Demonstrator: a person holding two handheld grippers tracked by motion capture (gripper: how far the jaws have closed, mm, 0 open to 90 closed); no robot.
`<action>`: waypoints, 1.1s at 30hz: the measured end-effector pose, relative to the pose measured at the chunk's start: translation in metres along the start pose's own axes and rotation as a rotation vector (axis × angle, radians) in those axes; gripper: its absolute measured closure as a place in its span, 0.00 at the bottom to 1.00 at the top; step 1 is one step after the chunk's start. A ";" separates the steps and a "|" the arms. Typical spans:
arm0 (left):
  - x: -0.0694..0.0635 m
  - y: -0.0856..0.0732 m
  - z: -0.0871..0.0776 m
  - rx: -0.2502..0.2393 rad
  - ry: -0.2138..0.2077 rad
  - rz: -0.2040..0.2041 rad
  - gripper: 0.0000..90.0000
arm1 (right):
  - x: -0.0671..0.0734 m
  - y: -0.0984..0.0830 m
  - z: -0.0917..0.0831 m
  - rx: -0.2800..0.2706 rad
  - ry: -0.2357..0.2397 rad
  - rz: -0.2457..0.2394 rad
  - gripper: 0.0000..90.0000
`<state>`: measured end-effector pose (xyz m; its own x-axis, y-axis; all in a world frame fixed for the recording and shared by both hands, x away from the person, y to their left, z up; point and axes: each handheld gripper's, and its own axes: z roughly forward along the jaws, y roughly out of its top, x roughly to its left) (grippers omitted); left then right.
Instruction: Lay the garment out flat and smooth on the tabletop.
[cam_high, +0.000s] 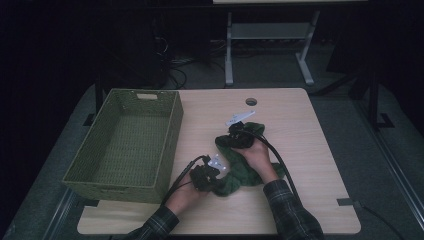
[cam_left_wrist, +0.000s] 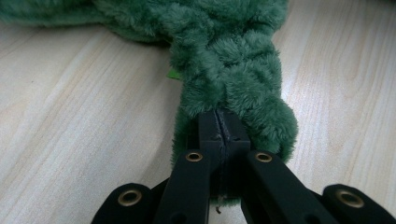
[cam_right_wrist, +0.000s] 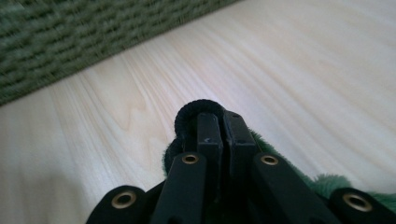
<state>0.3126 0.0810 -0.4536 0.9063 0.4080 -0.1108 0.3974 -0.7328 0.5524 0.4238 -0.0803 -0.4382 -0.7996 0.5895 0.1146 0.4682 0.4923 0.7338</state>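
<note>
A fluffy green cloth (cam_high: 246, 173) lies bunched on the wooden table (cam_high: 305, 145) between the person's two hands. My left gripper (cam_high: 215, 184) is at the cloth's near left end, its jaws shut on a thick fold of the green cloth (cam_left_wrist: 233, 60); the left gripper (cam_left_wrist: 222, 116) points along the fold. My right gripper (cam_high: 225, 141) is at the cloth's far end, low over the table. In the right gripper view, the right gripper (cam_right_wrist: 217, 116) is shut, a dark loop (cam_right_wrist: 189, 112) curls round its tips, and the green cloth (cam_right_wrist: 327, 182) hangs beneath.
An empty green woven basket (cam_high: 170, 130) stands on the table's left side; its wall (cam_right_wrist: 70, 37) is just ahead of the right gripper. A cable hole (cam_high: 251, 101) is near the far edge. Bare wood lies to the right of the cloth.
</note>
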 end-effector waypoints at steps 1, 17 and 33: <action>0.000 0.000 0.000 -0.001 0.000 0.000 0.99 | 0.000 -0.002 0.003 0.007 -0.001 -0.005 0.97; 0.001 0.000 0.001 -0.012 0.003 -0.002 0.99 | -0.012 -0.003 -0.080 -0.135 -0.081 0.010 0.70; 0.000 -0.001 0.001 -0.013 -0.002 -0.018 0.99 | -0.034 -0.070 -0.131 -0.147 -0.131 0.117 0.66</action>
<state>0.3128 0.0812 -0.4544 0.8992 0.4202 -0.1222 0.4118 -0.7182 0.5608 0.3691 -0.2185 -0.4055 -0.6831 0.7198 0.1237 0.4875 0.3231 0.8111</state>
